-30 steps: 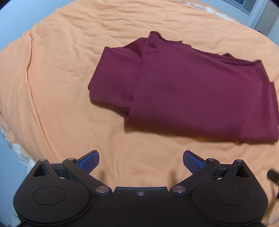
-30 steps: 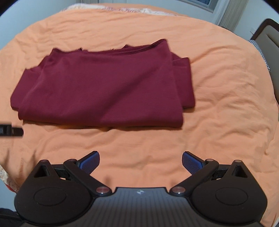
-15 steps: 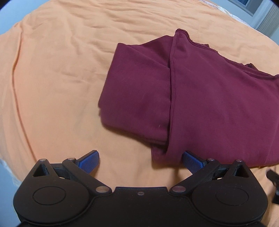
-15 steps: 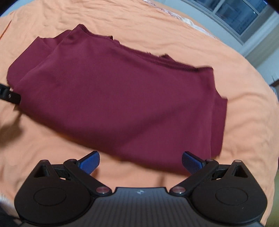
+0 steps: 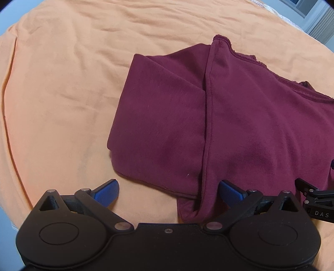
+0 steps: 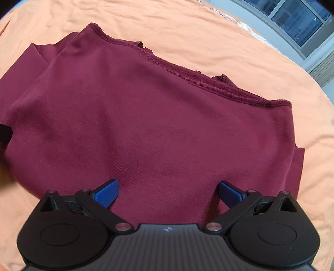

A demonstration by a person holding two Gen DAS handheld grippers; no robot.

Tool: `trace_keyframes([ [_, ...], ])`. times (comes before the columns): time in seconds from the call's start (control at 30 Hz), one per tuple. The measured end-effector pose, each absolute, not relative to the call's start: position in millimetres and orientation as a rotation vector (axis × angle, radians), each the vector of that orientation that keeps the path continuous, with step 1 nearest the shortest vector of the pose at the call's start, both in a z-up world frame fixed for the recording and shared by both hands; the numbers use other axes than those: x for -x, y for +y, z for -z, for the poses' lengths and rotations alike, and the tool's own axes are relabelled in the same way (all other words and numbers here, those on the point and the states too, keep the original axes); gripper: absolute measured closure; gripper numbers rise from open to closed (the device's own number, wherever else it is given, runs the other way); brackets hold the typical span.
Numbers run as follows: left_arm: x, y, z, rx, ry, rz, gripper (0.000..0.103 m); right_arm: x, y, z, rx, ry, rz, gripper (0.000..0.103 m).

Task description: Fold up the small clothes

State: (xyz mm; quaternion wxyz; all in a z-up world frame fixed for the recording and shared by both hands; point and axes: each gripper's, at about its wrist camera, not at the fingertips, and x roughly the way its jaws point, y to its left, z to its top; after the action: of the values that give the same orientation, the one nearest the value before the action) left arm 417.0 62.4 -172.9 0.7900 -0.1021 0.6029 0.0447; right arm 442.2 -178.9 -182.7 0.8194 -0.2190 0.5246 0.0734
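Note:
A maroon garment (image 5: pixel 240 125) lies folded on an orange bedsheet (image 5: pixel 62 83), its sleeve tucked under a seamed edge. My left gripper (image 5: pixel 168 192) is open just above the garment's near left corner; that corner sits between the blue pads. In the right wrist view the same garment (image 6: pixel 135 129) fills the middle, with its raw hem at the far side. My right gripper (image 6: pixel 168 192) is open over the garment's near edge, cloth lying between the fingers. The right gripper's tip (image 5: pixel 313 193) shows at the left wrist view's right edge.
The orange sheet (image 6: pixel 229 41) spreads wide on every side of the garment, wrinkled. A window (image 6: pixel 296 18) and curtain stand beyond the bed's far right. The bed's left edge (image 5: pixel 8 125) curves down at the left of the left wrist view.
Both grippers have moved forward and down towards the garment, which now looms much larger. The left one reached the near left corner, the right one the near edge. Both stayed open.

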Motion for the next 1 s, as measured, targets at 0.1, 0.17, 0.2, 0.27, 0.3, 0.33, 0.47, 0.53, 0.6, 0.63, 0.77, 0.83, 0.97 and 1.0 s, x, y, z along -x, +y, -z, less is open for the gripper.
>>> trace_keyframes([
  [0.1,-420.1,62.9,178.0,0.228,1.31,-0.097,0.001,-438.9,-182.8,188.0,0.425,1.111,-0.127,0.0],
  [0.17,-422.4,62.4,180.1,0.229,1.316,-0.097,0.001,-433.9,-185.0,191.5,0.391,1.096,-0.098,0.0],
  [0.2,-423.2,62.2,181.3,0.227,1.318,-0.096,0.001,-430.8,-186.0,192.8,0.38,1.084,-0.087,0.0],
  [0.27,-424.7,61.9,182.3,0.222,1.321,-0.092,0.001,-426.1,-186.3,194.4,0.371,1.058,-0.07,0.0],
  [0.3,-425.1,62.0,183.0,0.219,1.322,-0.091,0.001,-423.8,-186.4,194.8,0.368,1.048,-0.063,0.0],
  [0.33,-425.8,61.8,183.9,0.216,1.324,-0.09,0.001,-423.3,-186.4,194.5,0.365,1.043,-0.055,0.0],
  [0.47,-429.7,59.4,188.4,0.209,1.332,-0.091,0.001,-422.9,-186.3,196.0,0.35,1.044,-0.037,0.0],
  [0.53,-431.5,58.1,190.2,0.203,1.336,-0.091,0.001,-422.0,-186.5,195.5,0.349,1.046,-0.037,0.0],
  [0.6,-434.3,56.3,191.5,0.195,1.341,-0.088,0.001,-423.1,-187.4,195.6,0.346,1.048,-0.037,0.0],
  [0.63,-435.5,55.8,192.1,0.191,1.343,-0.085,0.001,-423.1,-187.0,195.4,0.344,1.048,-0.037,0.0],
  [0.77,-440.1,57.6,194.6,0.194,1.356,-0.072,0.001,-422.5,-185.4,196.4,0.355,1.043,-0.038,0.0],
  [0.83,-441.0,60.0,193.6,0.209,1.362,-0.068,0.001,-422.5,-184.8,196.6,0.356,1.045,-0.036,0.0],
  [0.97,-439.5,71.8,188.8,0.281,1.338,-0.048,0.006,-421.2,-184.7,196.0,0.352,1.047,-0.034,0.0],
  [1.0,-439.3,75.0,188.6,0.298,1.334,-0.041,0.01,-420.7,-184.8,195.9,0.351,1.046,-0.034,0.0],
])
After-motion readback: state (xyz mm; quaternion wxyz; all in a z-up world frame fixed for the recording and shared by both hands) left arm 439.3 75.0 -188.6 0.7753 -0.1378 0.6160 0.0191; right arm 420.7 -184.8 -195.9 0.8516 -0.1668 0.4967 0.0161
